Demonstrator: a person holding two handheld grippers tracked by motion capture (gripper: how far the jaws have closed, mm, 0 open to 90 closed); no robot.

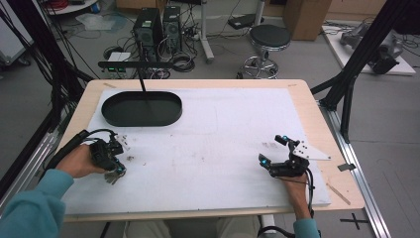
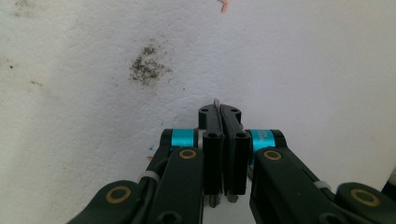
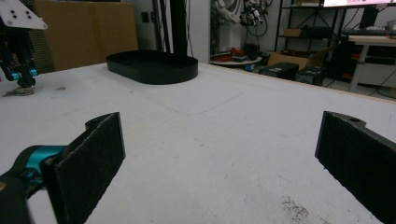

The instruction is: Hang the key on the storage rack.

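Observation:
My left gripper (image 1: 114, 167) is at the left of the white mat (image 1: 223, 129), pointing down at it. In the left gripper view its jaws (image 2: 219, 111) are pressed together, and a thin metal edge (image 2: 215, 100) pokes out between the tips. A small greyish metal cluster (image 1: 117, 175) lies on the mat under that gripper; I cannot tell what it is. My right gripper (image 1: 273, 149) rests near the mat's front right, jaws wide apart with nothing between them (image 3: 224, 135). Across the mat, the right gripper view shows the left gripper (image 3: 19, 74).
A black oval tray (image 1: 109, 116) lies empty at the back left of the mat, also in the right gripper view (image 3: 154, 70). A black bar on a thin post (image 1: 136, 64) stands over it. Dirt smudges (image 2: 147, 69) mark the mat. Beyond the table are a stool (image 1: 269, 38) and computer towers (image 1: 148, 27).

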